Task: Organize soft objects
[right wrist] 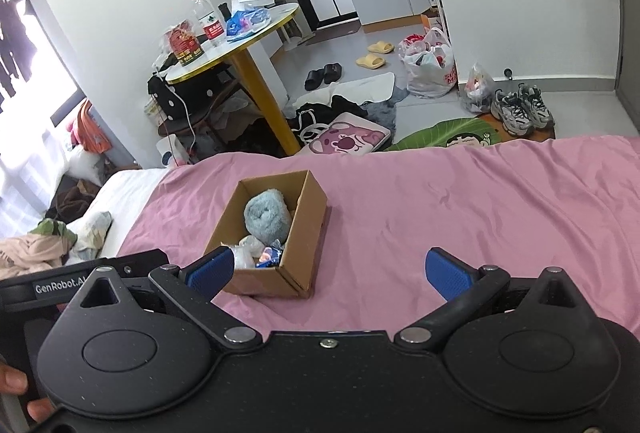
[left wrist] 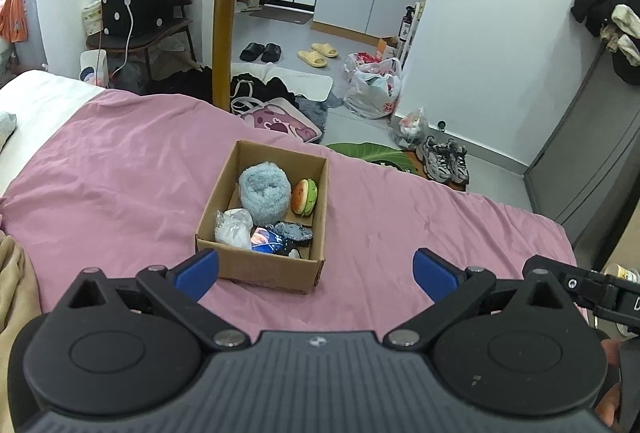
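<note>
Soft toys already fill the cardboard box (left wrist: 264,209); the pink sheet (left wrist: 120,161) around it lies bare; left gripper (left wrist: 316,269) and right gripper (right wrist: 328,271) gape wide, empty; task looks nearly done

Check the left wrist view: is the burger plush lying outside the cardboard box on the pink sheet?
No. The burger plush sits inside the cardboard box, against its right wall beside the fluffy blue-grey roll.
</note>
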